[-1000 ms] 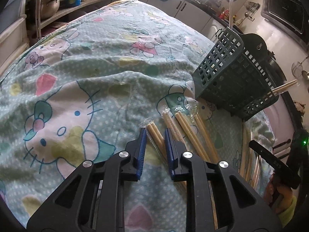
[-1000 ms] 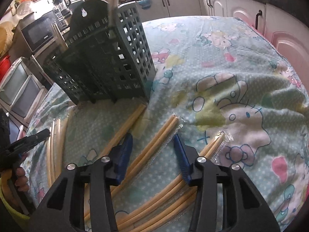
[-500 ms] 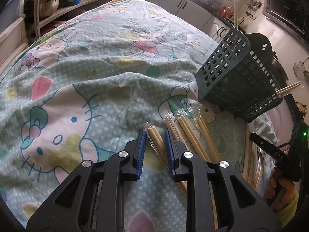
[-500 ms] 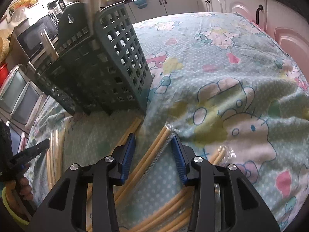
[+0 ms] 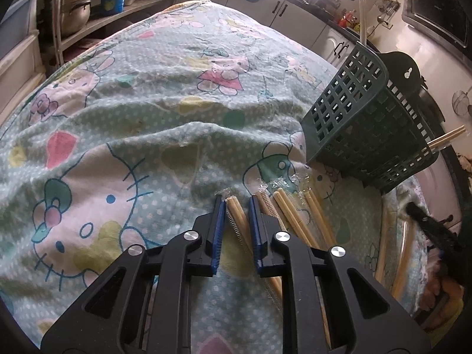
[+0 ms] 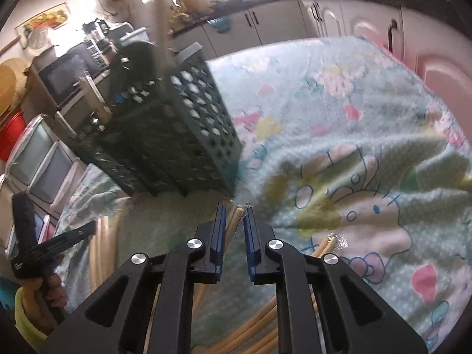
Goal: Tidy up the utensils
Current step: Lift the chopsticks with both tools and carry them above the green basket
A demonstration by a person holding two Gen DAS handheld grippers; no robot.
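Several wrapped pairs of wooden chopsticks lie on a Hello Kitty cloth [image 5: 124, 124]. My left gripper [image 5: 237, 203] is low over the cloth, jaws narrowly apart around one wrapped chopstick pair [image 5: 236, 215]. My right gripper [image 6: 235, 210] has its jaws closed in on another wrapped chopstick pair [image 6: 235, 221]. A dark green perforated utensil basket [image 5: 365, 124] stands at the right of the left wrist view, with chopsticks and a straw in it. The basket [image 6: 165, 135] also shows in the right wrist view, just ahead and left.
More wrapped chopstick pairs [image 5: 295, 212] lie right of the left gripper, others [image 6: 259, 324] under the right gripper. Shelves with metal pots [image 5: 76, 3] stand at far left. Kitchen cabinets [image 6: 295, 26] run along the back. The cloth has raised folds.
My right gripper moved forward toward the basket and closed its jaws on a chopstick pair. My left gripper stayed around its pair with little movement.
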